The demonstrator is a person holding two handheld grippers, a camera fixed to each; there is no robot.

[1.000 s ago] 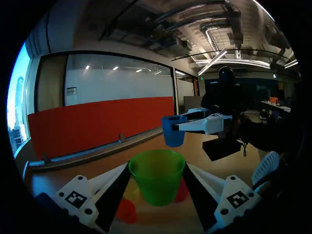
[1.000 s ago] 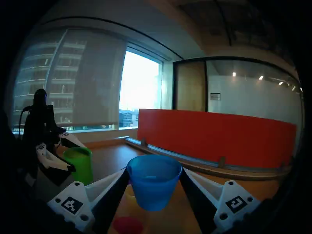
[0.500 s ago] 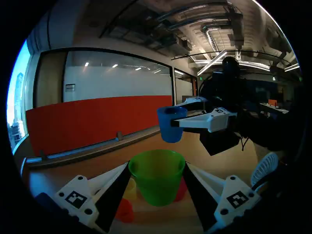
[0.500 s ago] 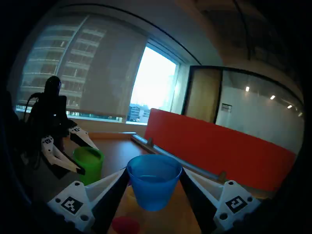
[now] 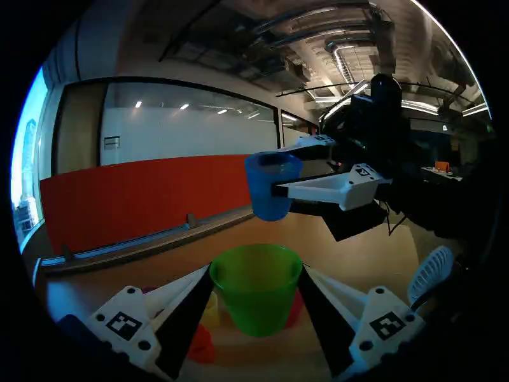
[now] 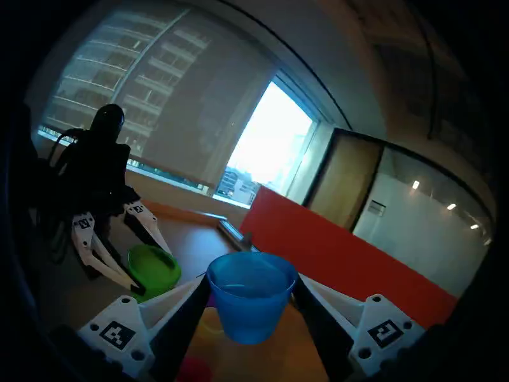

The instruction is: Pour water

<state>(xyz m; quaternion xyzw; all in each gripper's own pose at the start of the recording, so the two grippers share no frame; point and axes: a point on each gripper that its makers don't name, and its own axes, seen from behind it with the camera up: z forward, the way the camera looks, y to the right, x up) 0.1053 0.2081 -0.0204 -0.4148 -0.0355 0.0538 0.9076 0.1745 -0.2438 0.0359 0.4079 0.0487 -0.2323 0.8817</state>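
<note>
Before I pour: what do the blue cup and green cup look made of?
Blue tapered cup: probably thin translucent plastic, smooth finish; light passes through its wall. Green tapered cup: seemingly the same plastic, semi-glossy; even colour, brighter glow at its rim.

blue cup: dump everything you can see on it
The blue cup is a tapered, translucent plastic tumbler with an open round rim and no handle. It holds water, level below the rim. The right gripper holds it in the air, one finger pressing each side of its wall. In the left gripper view it hangs higher than the green cup and beyond it, leaning slightly; nothing else touches it.
</note>
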